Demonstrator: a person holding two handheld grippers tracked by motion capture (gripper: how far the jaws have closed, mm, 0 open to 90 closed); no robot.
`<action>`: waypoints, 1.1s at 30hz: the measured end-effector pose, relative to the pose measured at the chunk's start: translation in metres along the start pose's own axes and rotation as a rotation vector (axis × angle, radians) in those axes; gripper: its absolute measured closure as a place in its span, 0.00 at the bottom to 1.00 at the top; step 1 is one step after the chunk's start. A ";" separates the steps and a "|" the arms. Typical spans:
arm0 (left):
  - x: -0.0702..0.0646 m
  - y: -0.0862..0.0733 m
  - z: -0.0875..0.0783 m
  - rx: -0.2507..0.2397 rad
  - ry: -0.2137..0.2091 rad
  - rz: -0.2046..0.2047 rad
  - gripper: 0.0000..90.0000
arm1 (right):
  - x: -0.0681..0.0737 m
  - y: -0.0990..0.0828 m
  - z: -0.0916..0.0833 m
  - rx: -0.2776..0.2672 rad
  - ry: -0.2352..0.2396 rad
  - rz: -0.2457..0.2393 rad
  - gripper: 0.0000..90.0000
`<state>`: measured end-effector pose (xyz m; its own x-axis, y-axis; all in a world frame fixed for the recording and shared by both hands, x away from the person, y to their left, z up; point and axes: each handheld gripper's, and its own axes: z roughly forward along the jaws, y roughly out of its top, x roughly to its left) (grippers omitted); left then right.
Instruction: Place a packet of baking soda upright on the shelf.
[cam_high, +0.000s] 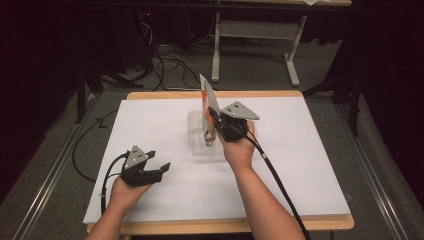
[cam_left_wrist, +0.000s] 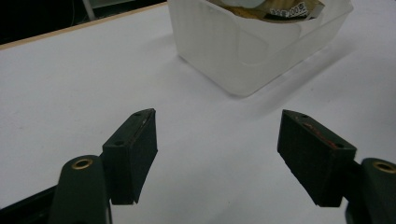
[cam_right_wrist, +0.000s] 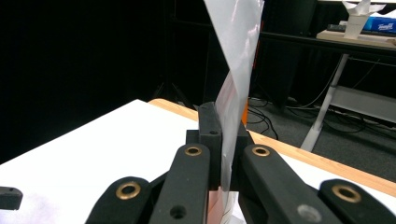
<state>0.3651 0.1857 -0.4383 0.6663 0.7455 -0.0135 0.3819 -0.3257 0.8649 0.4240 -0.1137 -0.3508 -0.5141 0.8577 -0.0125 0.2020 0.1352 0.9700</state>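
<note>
One packet (cam_high: 209, 107), clamped in the right gripper (cam_high: 216, 116), hangs over the clear tub (cam_high: 195, 145); lower it straight. Left gripper (cam_high: 159, 170) rests with jaws apart.

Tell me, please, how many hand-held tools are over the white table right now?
2. The left tool rests near the front left, jaws open and empty. The right tool is at the centre, shut on a packet above the clear container.

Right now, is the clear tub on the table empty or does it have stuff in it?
Not empty. The left claw view shows a packet lying inside the tub; how full it is cannot be told.
</note>
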 end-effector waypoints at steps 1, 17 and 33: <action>0.000 0.000 0.001 0.001 -0.003 -0.003 0.32 | 0.001 -0.001 0.005 0.002 0.001 -0.011 1.00; 0.000 0.000 0.002 0.003 -0.009 -0.001 0.32 | 0.002 -0.014 0.023 0.043 -0.012 -0.044 1.00; 0.000 0.000 0.001 0.002 -0.008 -0.001 0.32 | 0.003 -0.022 0.024 0.043 -0.018 -0.041 1.00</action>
<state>0.3656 0.1850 -0.4389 0.6708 0.7414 -0.0180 0.3836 -0.3261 0.8640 0.4384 -0.1017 -0.3777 -0.5079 0.8596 -0.0563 0.2168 0.1908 0.9574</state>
